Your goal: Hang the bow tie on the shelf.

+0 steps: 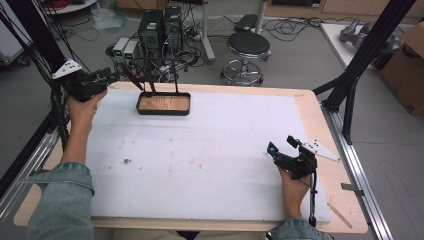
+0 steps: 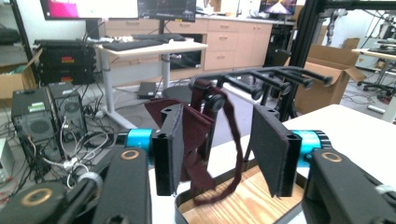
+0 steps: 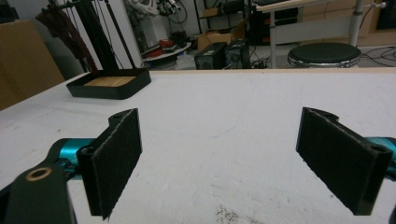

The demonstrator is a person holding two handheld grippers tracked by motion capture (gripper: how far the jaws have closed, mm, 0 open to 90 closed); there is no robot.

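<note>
Left gripper (image 2: pixel 219 158) jaws stood apart, dark red strap (image 2: pixel 201 140) hanging between them from rack peg (image 2: pixel 212 100), long axis vertical, over wooden tray (image 2: pixel 243 196). Right gripper (image 1: pixel 285 147) jaws apart, empty, well away, near table's right edge.

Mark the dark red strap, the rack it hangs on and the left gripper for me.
dark red strap (image 2: pixel 198 135): left gripper view, on its hanging fold between the open jaws.
rack (image 2: pixel 261 77): left gripper view, on a black peg bar.
left gripper (image 1: pixel 112 76): high view, at its jaw tips by the rack.
</note>
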